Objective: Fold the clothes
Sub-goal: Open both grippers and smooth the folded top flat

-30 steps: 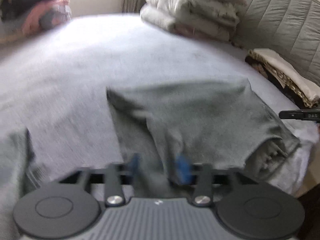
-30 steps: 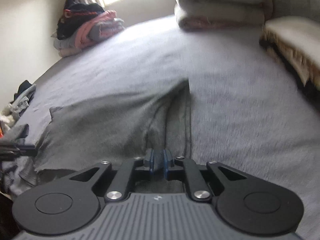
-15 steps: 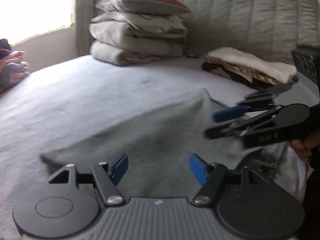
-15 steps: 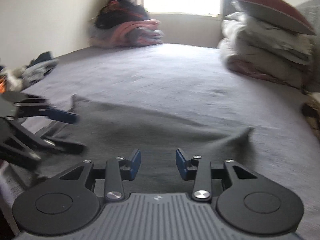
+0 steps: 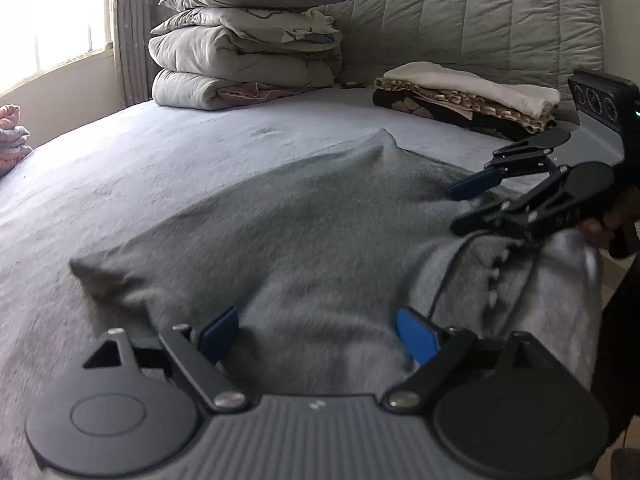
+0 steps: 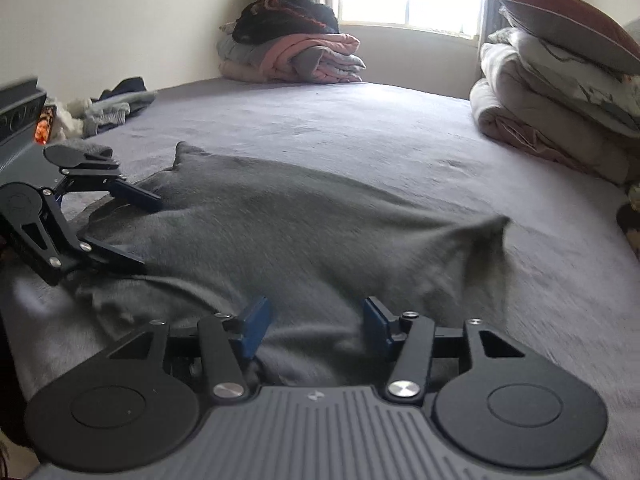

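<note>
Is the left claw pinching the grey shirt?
Apart. In the left wrist view the left gripper, whose jaws have just been opening, has its blue pads spread wide over the grey shirt, neither pressing the cloth.

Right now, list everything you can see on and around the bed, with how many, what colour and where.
grey garment: one, dark grey, spread on the near part of the bed
bed cover: one, pale grey-lilac, under everything
folded bedding stack: one, grey and white, maroon pillow on top, by the headboard
folded cloths: one pile, cream over brown pattern, at the headboard
clothes pile: one, pink, grey, black, under the window
loose clothes: a few, grey and dark, far bed edge
left tool: open, above the garment
right tool: open, above the garment
</note>
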### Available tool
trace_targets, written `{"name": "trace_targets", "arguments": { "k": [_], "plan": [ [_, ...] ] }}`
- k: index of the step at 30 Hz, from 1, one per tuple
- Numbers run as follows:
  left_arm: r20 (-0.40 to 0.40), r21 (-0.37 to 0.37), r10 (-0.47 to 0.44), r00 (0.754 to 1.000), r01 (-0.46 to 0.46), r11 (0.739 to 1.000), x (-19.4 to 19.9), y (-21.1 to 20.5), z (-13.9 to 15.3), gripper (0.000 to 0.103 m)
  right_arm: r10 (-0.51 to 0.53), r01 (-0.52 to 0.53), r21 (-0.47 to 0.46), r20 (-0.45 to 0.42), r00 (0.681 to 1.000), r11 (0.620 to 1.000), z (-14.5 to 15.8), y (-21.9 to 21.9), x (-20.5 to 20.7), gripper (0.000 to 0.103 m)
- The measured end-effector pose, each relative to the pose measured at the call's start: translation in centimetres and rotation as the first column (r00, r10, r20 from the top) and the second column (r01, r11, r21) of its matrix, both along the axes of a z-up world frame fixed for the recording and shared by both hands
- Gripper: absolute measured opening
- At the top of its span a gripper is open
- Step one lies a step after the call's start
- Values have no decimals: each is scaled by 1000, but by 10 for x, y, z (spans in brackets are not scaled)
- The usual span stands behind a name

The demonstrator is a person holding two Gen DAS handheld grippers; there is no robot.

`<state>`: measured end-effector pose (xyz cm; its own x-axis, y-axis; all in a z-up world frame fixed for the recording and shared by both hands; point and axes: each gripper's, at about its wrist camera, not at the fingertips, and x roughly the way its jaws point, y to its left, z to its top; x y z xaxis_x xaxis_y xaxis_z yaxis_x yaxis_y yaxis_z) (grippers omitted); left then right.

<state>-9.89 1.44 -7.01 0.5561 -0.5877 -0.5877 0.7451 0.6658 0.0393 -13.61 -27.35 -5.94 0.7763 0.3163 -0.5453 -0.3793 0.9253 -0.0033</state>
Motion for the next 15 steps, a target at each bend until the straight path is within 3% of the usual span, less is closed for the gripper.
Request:
{"name": "trace_targets", "arguments": {
  "k": [6,11,15],
  "plan": [
    [-21,0,-14,1000,14,1000,1,8,16,88,-19,20,51,-33,999,998,7,-9,-6,56],
    [52,-20,-11,999,12,1000,18,-1,35,89,-10,8,40,53,999,999,27,12,14,58],
    [40,-48,5,999,-3,999,45,-12,35,90,6,-8,23,84,996,1000,31,35,42,58]
  ]
}}
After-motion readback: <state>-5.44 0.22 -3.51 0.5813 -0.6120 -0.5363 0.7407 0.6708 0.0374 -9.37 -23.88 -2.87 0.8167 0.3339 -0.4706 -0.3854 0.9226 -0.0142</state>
